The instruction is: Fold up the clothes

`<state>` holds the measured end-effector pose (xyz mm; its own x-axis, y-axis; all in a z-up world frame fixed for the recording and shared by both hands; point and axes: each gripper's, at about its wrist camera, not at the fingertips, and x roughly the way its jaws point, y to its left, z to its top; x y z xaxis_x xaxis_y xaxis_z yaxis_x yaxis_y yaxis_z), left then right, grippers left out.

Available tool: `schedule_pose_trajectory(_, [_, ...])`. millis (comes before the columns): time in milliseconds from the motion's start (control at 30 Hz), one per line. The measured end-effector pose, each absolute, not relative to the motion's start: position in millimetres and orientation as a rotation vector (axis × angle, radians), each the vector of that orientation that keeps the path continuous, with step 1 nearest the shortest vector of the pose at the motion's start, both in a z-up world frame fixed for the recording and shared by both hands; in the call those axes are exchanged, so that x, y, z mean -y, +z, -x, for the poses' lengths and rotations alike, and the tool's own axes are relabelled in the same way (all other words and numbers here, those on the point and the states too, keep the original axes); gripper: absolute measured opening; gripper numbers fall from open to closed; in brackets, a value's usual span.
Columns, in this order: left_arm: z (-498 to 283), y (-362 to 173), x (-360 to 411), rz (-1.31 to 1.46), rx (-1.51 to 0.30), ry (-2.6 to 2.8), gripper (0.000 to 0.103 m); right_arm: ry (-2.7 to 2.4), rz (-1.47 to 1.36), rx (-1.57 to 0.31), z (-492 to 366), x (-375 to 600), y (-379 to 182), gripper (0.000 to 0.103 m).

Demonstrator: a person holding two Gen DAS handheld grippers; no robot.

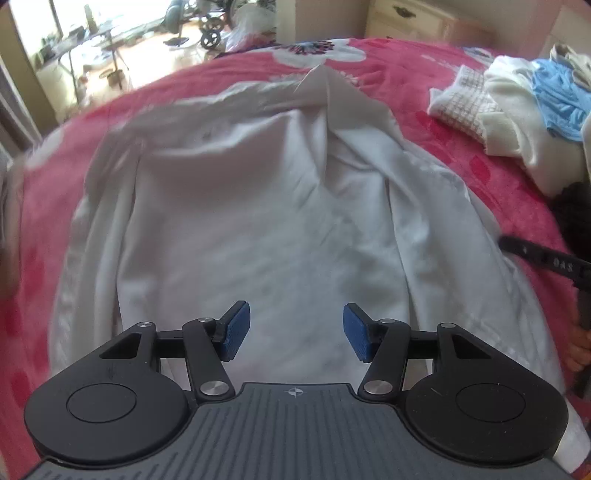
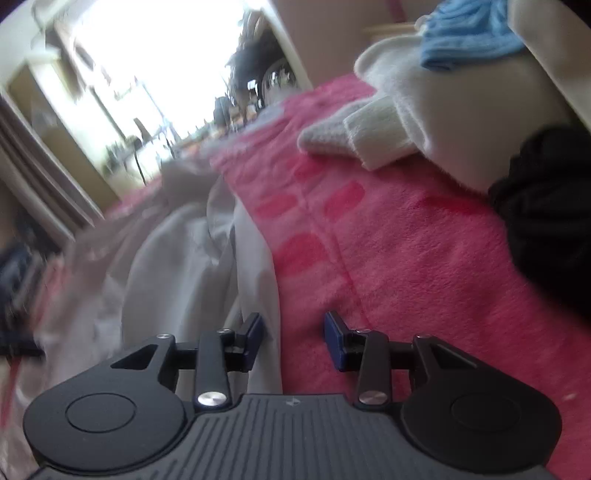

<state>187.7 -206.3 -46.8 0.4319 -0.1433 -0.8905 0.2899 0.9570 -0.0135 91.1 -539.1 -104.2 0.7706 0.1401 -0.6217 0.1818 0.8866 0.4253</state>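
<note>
A white garment [image 1: 266, 206] lies spread on the pink bed cover [image 1: 424, 74], one side folded inward along a ridge. My left gripper [image 1: 296, 331] is open and empty, hovering over the garment's near part. My right gripper [image 2: 294, 341] is open, low at the garment's right edge [image 2: 255, 258], with the edge between its fingers and the pink cover [image 2: 406, 258] beside it. The right gripper also shows at the right rim of the left wrist view [image 1: 546, 264].
A pile of clothes sits at the bed's right: a cream knit [image 1: 513, 122], a checked cloth [image 1: 461, 99], a blue item [image 1: 557, 99] and a dark item [image 2: 546, 206]. A dresser [image 1: 410, 18] stands behind the bed. A cluttered room shows beyond.
</note>
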Motion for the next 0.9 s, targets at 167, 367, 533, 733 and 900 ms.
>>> schedule_pose_trajectory(167, [-166,-55,178,-0.056,-1.172,-0.132,0.056,0.025,-0.513,-0.56,-76,544,-121,0.043])
schedule_pose_trajectory(367, [-150,-36,151,0.02,-1.202,0.12,0.056,0.048,-0.589,-0.501,-69,552,-129,0.043])
schedule_pose_trajectory(533, [-120,4,140,-0.056,-1.35,0.266,0.057,0.08,-0.631,-0.469,-70,557,-137,0.049])
schedule_pose_trajectory(733, [-124,-12,123,0.112,-1.288,0.205,0.058,0.094,-0.56,-0.492,-76,546,-132,0.065])
schedule_pose_trajectory(900, [-120,-34,126,0.289,-1.244,0.03,0.058,0.08,-0.527,-0.52,-76,541,-126,0.065])
